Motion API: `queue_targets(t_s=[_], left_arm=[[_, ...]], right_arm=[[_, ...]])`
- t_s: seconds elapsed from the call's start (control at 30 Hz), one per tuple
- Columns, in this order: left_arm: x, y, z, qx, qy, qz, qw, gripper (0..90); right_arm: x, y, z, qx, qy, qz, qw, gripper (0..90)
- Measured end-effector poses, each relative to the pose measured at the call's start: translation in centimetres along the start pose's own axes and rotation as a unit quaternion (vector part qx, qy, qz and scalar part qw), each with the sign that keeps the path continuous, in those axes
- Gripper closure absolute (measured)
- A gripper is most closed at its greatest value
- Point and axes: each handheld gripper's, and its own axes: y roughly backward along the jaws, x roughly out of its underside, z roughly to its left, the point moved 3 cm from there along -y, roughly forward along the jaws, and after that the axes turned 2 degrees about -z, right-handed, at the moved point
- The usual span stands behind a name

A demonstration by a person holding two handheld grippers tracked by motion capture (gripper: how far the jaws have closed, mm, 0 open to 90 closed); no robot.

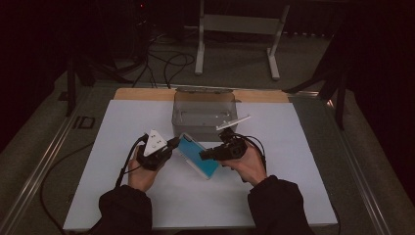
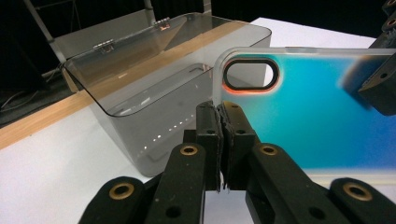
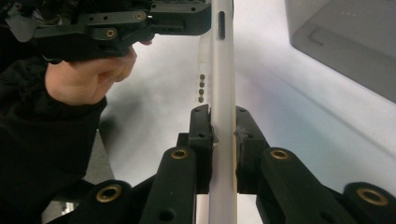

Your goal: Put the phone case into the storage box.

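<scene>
A phone case (image 1: 195,155) with a blue back and pale translucent rim hangs tilted just above the white table sheet, held between both grippers. My left gripper (image 1: 177,142) is shut on its rim near the oval camera hole (image 2: 251,73); in the left gripper view the jaws (image 2: 219,112) pinch that corner of the case (image 2: 308,116). My right gripper (image 1: 203,155) is shut on the opposite long side. In the right gripper view the case (image 3: 222,70) stands edge-on between the pads of the right gripper (image 3: 223,116), with the left gripper (image 3: 205,16) clamped farther up.
A clear smoky plastic box (image 1: 203,115) stands open just behind the case, its hinged lid tipped back (image 2: 140,116). The white sheet (image 1: 147,196) covers the table, with a wooden strip along the far edge. Cables and a metal stand lie on the floor beyond.
</scene>
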Motion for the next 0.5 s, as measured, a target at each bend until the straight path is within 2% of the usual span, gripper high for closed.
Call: queue_targets(t_s=[0.2, 0.23, 0.33, 0.5], left_arm=[[0.05, -0.03, 0.05, 0.006, 0.005, 0.0, 1.0, 86.3], [0.06, -0.05, 0.02, 0.009, 0.005, 0.0, 0.9999, 82.2], [0.1, -0.1, -0.01, 0.013, 0.008, 0.001, 0.9999, 79.6], [0.07, 0.0, 0.05, 0.018, 0.019, -0.006, 0.9996, 69.8]], right_arm=[[-0.09, 0.05, 0.22, 0.015, 0.006, -0.001, 0.9999, 81.0], [-0.11, 0.09, 0.26, 0.017, 0.007, -0.005, 0.9998, 81.1], [-0.15, 0.14, 0.29, 0.02, 0.008, -0.009, 0.9997, 81.1], [-0.22, 0.25, 0.24, 0.03, 0.009, -0.018, 0.9994, 81.1]])
